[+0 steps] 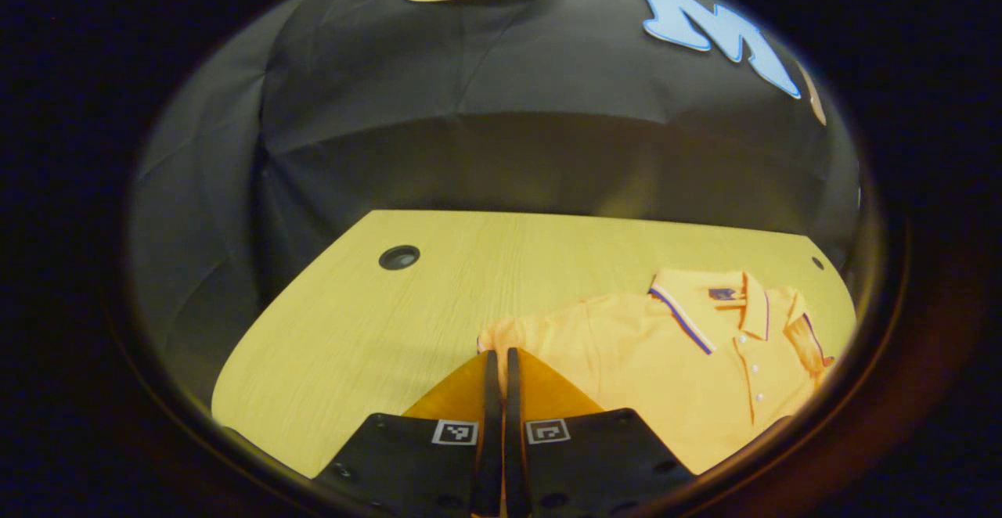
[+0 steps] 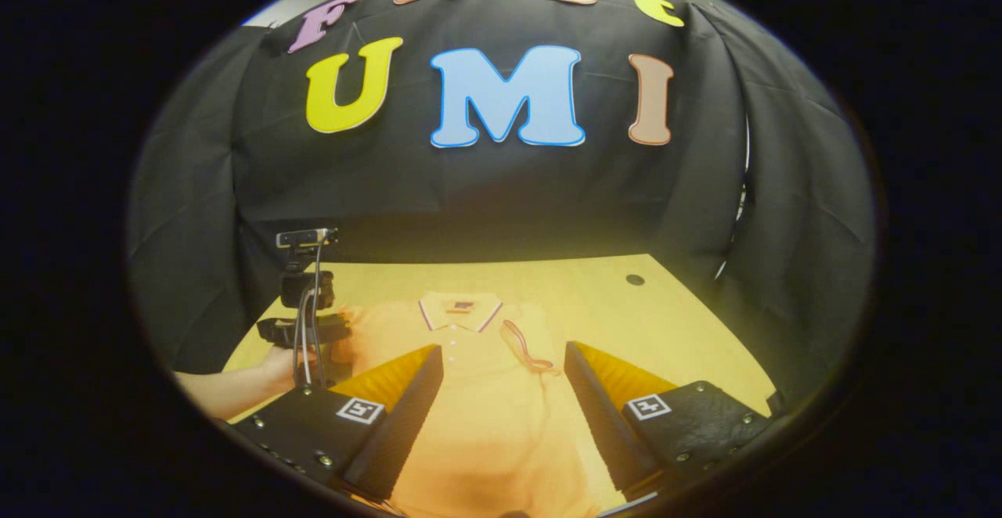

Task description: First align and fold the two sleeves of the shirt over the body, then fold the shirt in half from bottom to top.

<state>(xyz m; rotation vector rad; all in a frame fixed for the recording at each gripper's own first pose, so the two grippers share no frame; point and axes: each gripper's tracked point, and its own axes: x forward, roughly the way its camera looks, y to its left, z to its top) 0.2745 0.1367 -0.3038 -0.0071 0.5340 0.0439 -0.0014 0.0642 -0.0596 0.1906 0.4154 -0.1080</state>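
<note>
An orange shirt [image 1: 689,361] is seen lying flat on the wooden bench [image 1: 376,322], collar toward the booth wall. In the left gripper view it is spread from the centre out to 4 o'clock, with the collar [image 1: 704,307] near 3 o'clock and a row of white buttons [image 1: 753,369] down the placket. The left hand-held gripper [image 1: 498,357] is held with its fingers pressed together at 6 o'clock, the tips at the shirt's left sleeve [image 1: 520,338] — whether cloth is pinched between them cannot be told. A round hole [image 1: 399,257] is set in the bench at 10 o'clock.

In the right gripper view the shirt [image 2: 477,416] is laid from the centre down to 6 o'clock, its collar [image 2: 460,311] just above centre. The right sleeve [image 2: 526,350] is folded over the body, its trimmed cuff shown as a loop. The right hand-held gripper [image 2: 502,357] is held over the shirt with fingers wide apart, nothing between them. At 8 o'clock a hand [image 2: 286,365] is seen gripping the other hand-held gripper [image 2: 309,322] — with a cable hanging from it — at the shirt's far edge
</note>
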